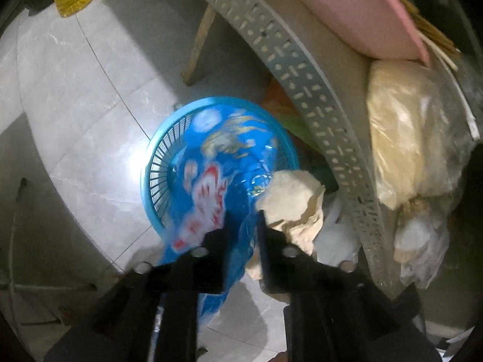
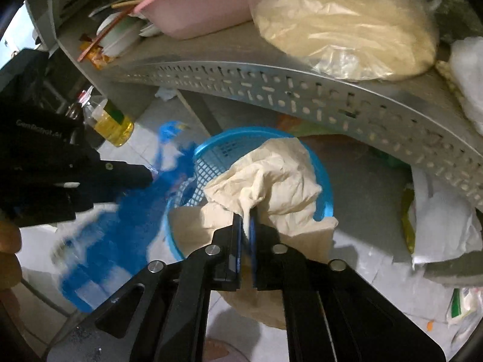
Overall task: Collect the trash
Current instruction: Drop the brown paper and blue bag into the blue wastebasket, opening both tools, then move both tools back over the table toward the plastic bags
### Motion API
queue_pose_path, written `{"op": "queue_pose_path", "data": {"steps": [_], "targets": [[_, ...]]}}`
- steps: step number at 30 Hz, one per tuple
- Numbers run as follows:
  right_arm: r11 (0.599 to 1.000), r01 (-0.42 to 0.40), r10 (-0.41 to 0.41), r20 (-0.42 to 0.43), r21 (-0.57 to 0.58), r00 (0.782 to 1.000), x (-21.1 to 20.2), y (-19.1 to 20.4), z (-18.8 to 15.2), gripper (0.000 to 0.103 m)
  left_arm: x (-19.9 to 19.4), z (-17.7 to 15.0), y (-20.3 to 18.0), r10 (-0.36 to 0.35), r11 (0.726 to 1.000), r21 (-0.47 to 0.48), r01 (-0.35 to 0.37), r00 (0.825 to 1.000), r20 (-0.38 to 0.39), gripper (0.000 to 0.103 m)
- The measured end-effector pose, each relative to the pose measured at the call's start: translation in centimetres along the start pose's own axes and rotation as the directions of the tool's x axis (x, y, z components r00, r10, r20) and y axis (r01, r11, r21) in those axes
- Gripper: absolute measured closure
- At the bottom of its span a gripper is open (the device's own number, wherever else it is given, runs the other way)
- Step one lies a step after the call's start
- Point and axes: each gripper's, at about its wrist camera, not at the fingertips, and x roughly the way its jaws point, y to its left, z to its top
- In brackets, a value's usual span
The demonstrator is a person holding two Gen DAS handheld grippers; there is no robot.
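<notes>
Two pieces of trash hang over the round blue plastic lattice basket (image 2: 327,199) standing on the pale tiled floor (image 1: 90,114). On the right gripper (image 2: 245,226) the fingers are clenched on a fold of crumpled cream paper (image 2: 271,175), which droops across the basket's rim. On the left gripper (image 1: 243,226) the fingers stand a little apart with a thin blue printed plastic wrapper (image 1: 211,187) trailing between them; I judge it no longer pinched, though blur makes this uncertain.

Both pieces look nearly weightless, soft and limp. The paper creases and holds its bunched shape, so any raised fold gives a fair grip; the film is slick and floppy, likely to slide out unless taken at a gathered edge.

Beside the basket stands a grey perforated metal shelf (image 2: 271,87) carrying a pink plastic basin (image 2: 196,9) and a clear bag of beige stuff (image 2: 347,30).
</notes>
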Motion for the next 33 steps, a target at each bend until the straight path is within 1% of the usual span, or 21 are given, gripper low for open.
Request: {"op": "queue_pose_path", "data": {"steps": [1, 2, 3, 4, 6, 7, 12, 15, 18, 21, 23, 25, 26, 28, 30, 31, 33], "targets": [[1.000, -0.004, 0.004, -0.009, 0.002, 1.000, 0.6, 0.3, 0.2, 0.091, 0.2, 0.3, 0.2, 0.006, 1.000, -0.018, -0.006, 1.000, -0.004, 0.065], [1.000, -0.019, 0.019, -0.013, 0.009, 1.000, 0.9, 0.1, 0.2, 0.087, 0.3, 0.6, 0.6, 0.003, 0.999, -0.034, -0.003, 1.000, -0.004, 0.060], [1.000, -0.029, 0.029, -0.011, 0.011, 1.000, 1.0, 0.0, 0.3, 0.078, 0.4, 0.7, 0.9, -0.013, 0.999, -0.051, 0.013, 1.000, 0.002, 0.056], [0.999, -0.038, 0.038, -0.008, 0.012, 0.999, 1.1, -0.2, 0.2, 0.070, 0.3, 0.8, 1.1, -0.025, 0.998, -0.062, 0.025, 1.000, 0.006, 0.053], [0.998, -0.055, 0.055, 0.002, 0.015, 0.999, 1.0, -0.7, -0.1, 0.065, 0.0, 0.8, 1.5, -0.040, 0.996, -0.078, 0.041, 0.999, 0.014, 0.048], [0.998, -0.058, 0.058, 0.003, 0.019, 0.998, 1.0, -0.9, -0.2, 0.062, -0.3, 0.8, 1.6, -0.042, 0.996, -0.081, 0.043, 0.999, 0.019, 0.048], [0.997, -0.070, 0.069, 0.022, 0.035, 0.997, -0.1, -1.8, -0.6, 0.062, -2.4, 0.3, 1.8, -0.068, 0.993, -0.090, 0.072, 0.997, 0.047, 0.047], [0.997, -0.071, 0.070, 0.048, 0.028, 0.996, -1.7, -2.6, -1.0, 0.062, -4.8, -0.6, 1.5, -0.080, 0.993, -0.079, 0.087, 0.993, 0.087, 0.045], [0.997, -0.074, 0.071, 0.067, 0.034, 0.995, -2.9, -3.2, -1.2, 0.062, -7.9, -1.6, 1.1, -0.086, 0.994, -0.049, 0.094, 0.986, 0.144, 0.043], [0.995, -0.090, 0.086, 0.090, 0.040, 0.992, -5.5, -3.7, -2.1, 0.062, -11.6, -3.4, 0.9, -0.105, 0.993, -0.024, 0.112, 0.973, 0.207, 0.038], [0.994, -0.102, 0.098, 0.099, 0.034, 0.990, -6.7, -3.4, -2.3, 0.062, -14.2, -5.2, 0.7, -0.123, 0.992, 0.005, 0.126, 0.961, 0.249, 0.035], [0.993, -0.115, 0.111, 0.097, 0.031, 0.989, -8.5, -3.1, -3.0, 0.062, -16.6, -7.6, 0.4, -0.157, 0.988, 0.044, 0.151, 0.948, 0.275, 0.029], [0.991, -0.127, 0.124, 0.099, 0.029, 0.987, -9.6, -2.9, -3.3, 0.061, -17.5, -8.6, 0.3, -0.171, 0.985, 0.061, 0.160, 0.945, 0.280, 0.028], [0.989, -0.151, 0.149, 0.116, 0.003, 0.982, -12.2, -2.3, -3.9, 0.051, -19.8, -11.2, 0.3, -0.190, 0.981, 0.095, 0.170, 0.937, 0.294, 0.027], [0.985, -0.168, 0.172, 0.140, -0.038, 0.975, -14.4, -1.1, -4.2, 0.048, -22.3, -14.1, 0.7, -0.199, 0.979, 0.118, 0.169, 0.925, 0.324, 0.027], [0.982, -0.179, 0.187, 0.156, -0.067, 0.970, -15.9, -0.2, -4.2, 0.044, -23.2, -15.2, 0.9, -0.199, 0.978, 0.123, 0.166, 0.919, 0.340, 0.026], [0.976, -0.187, 0.206, 0.189, -0.115, 0.960, -18.3, 1.0, -4.3, 0.036, -25.6, -18.2, 1.7, -0.177, 0.983, 0.119, 0.141, 0.905, 0.387, 0.026]]}}
